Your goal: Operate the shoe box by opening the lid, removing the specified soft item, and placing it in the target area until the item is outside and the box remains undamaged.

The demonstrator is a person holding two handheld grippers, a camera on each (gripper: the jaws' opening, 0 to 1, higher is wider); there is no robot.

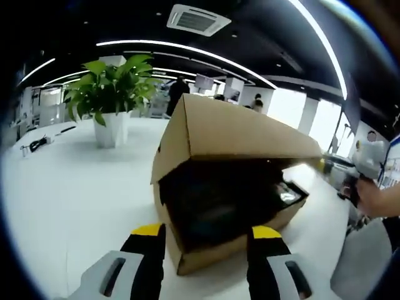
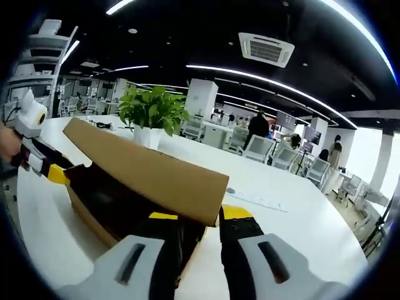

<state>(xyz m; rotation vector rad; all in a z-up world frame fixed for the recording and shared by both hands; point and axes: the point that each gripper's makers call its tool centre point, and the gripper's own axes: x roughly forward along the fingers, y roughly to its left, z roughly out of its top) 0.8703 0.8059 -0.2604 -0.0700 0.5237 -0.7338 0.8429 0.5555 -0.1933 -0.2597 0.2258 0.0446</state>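
Shoe box [image 1: 231, 206] sits on white worktop [image 1: 75, 194], lid [image 2: 150, 172] half raised. Right tongs [image 2: 199, 219] pinch the lid's front edge; left tongs [image 1: 206, 234] gape wide at a box corner. Lift slowly; soft item inside too dark to identify.

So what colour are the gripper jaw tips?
Yellow over black, clearest on the left gripper in the left gripper view.

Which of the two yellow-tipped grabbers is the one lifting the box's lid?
The right gripper: its jaws straddle the raised lid at its front edge. The left gripper is open before the shoe box, its jaws touching no flap.
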